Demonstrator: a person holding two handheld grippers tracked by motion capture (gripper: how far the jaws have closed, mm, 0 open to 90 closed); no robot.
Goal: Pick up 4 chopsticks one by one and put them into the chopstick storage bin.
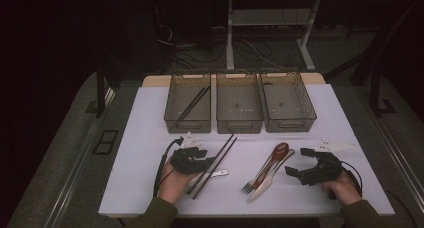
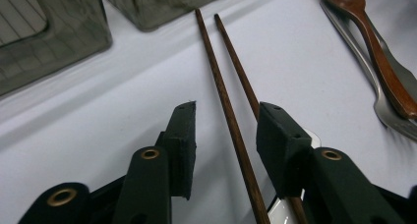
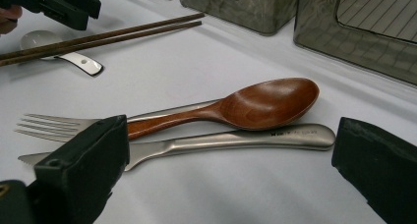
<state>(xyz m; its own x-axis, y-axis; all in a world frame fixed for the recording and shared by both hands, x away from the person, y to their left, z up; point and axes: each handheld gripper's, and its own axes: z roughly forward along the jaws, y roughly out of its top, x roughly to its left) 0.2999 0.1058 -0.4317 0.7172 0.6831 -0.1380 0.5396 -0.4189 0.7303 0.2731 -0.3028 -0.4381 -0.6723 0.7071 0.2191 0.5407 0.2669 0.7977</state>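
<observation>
**Left jaws straddle the chopsticks, not yet pinched**

Left gripper (image 2: 223, 130): jaws part-open, gap on both sides, so no grip yet. Between them run the chopsticks (image 2: 231, 111), one stick dead centre, the other tight along the inner face of the right-hand jaw. Long axis goes straight ahead from the jaws, toward the trays (image 1: 239, 108) at the far side; in the high view the pair lies on a diagonal, near ends toward the person. So jaws cross the sticks square-on, a good setup for a pinch; judgement: both sticks need to sit inside before closing. A white spoon (image 3: 59, 52) lies under the sticks' near ends, w/ risk of catching it too.

Left hand (image 1: 175, 180) low on the table, gripper pointed fwd, much nearer the sticks.

Right gripper (image 3: 226, 170): jaws wide apart, nothing held, hovering by the wooden spoon (image 3: 255, 103), fork (image 3: 59, 126) & knife (image 3: 236, 140).
</observation>
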